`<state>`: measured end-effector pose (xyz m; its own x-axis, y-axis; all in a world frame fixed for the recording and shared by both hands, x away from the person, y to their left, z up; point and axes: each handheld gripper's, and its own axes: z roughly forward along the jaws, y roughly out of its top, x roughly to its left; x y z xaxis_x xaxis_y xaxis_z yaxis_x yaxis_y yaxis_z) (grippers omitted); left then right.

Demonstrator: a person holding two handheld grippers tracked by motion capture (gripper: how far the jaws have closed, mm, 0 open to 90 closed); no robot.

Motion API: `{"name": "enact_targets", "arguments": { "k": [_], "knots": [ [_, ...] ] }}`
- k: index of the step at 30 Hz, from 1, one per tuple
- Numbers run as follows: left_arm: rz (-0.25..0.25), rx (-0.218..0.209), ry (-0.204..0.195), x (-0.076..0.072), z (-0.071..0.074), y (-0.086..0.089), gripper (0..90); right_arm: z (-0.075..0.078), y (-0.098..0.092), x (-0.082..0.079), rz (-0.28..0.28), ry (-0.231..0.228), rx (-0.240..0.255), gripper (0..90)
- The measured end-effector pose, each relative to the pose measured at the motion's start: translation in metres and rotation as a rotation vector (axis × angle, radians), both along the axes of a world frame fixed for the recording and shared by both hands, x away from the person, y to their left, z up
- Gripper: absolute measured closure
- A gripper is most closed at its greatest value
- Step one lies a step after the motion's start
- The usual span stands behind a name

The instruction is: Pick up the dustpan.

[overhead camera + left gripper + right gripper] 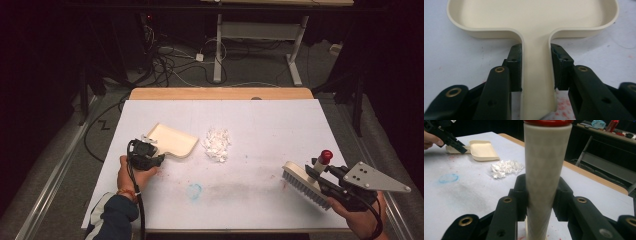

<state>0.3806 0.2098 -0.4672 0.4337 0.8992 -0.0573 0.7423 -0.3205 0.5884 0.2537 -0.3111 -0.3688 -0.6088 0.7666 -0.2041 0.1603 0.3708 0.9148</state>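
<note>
Cream plastic dustpan (pixel 172 140), flat on the white surface (pixel 260 125) left of the paper scraps (pixel 217 144), handle pinched by left tool (pixel 536 72); brush (pixel 306 184) clamped in right tool (pixel 540 195); sweeping scraps panward judged next.

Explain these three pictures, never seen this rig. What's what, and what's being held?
No robot here: a person holds a black two-jaw gripper in each hand. The high view looks down on a white-covered table from the person's side. The other two pictures come from cameras riding on the grippers, looking along their jaws.

On the table lie a small pile of white paper scraps and a faint blue ring mark.

The left gripper is shut on the handle of a cream plastic dustpan, which rests on the table beside the pile. The right gripper is shut on the white, red-capped handle of a pale-bristled hand brush, held off to the right.
</note>
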Motion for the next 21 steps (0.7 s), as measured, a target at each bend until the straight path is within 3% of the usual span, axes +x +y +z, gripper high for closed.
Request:
{"name": "enact_targets", "arguments": {
  "k": [8, 14, 21],
  "knots": [
    [-0.058, 0.019, -0.048, -0.023, 0.024, 0.006, 63.8, -0.004, -0.003, 0.004, -0.008, 0.006, 0.008, 70.1],
    [-0.085, 0.043, -0.071, -0.043, 0.032, 0.009, 63.8, -0.004, -0.001, 0.007, -0.007, 0.006, 0.012, 70.1],
    [-0.114, 0.023, -0.085, -0.065, 0.037, 0.012, 63.8, -0.007, -0.002, 0.01, -0.005, 0.023, 0.025, 70.1]
  ]
}}
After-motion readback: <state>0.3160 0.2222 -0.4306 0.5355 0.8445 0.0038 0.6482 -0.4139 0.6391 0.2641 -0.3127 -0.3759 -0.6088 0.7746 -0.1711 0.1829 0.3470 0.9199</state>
